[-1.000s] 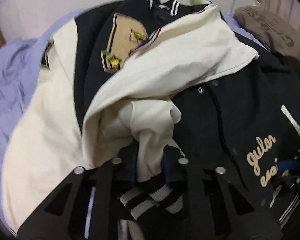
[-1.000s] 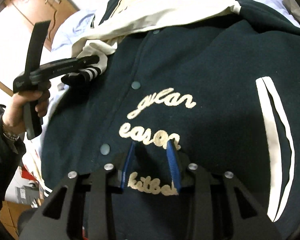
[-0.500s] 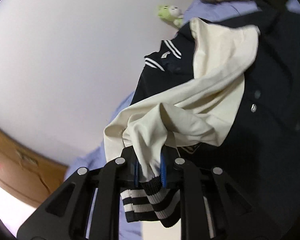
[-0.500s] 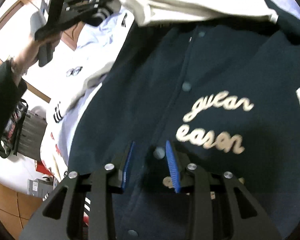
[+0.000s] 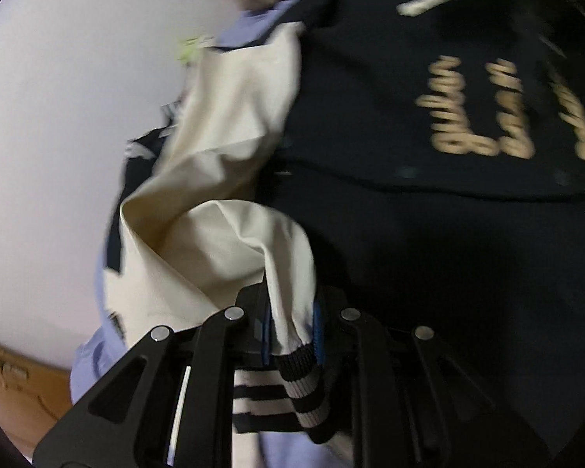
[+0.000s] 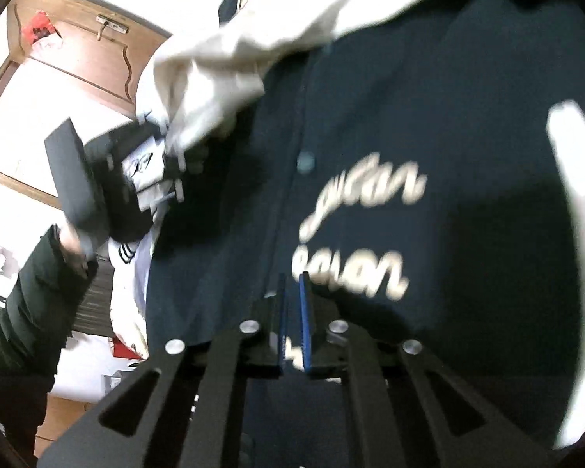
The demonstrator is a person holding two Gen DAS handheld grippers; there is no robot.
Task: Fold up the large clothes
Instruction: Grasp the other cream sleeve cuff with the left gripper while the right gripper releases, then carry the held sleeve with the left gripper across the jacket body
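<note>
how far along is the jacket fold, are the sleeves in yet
Early. Done: the navy jacket lies front up, apparently snapped shut. In hand: the left gripper is clamped on the cream sleeve near its striped cuff, the sleeve draped over the upper chest; the right gripper is closing on the front fabric near the lettering. Left: laying that sleeve flat, the other sleeve (unseen), and folding the body.

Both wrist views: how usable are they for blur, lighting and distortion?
Left wrist view: the embroidered lettering is motion-smeared, while the left claw and striped cuff it pinches stay sharp; the jacket body is underexposed. Right wrist view: the lettering is blurred too, as is the cream sleeve; the right claw is crisp. Fisheye bending and dark corners in both.
</note>
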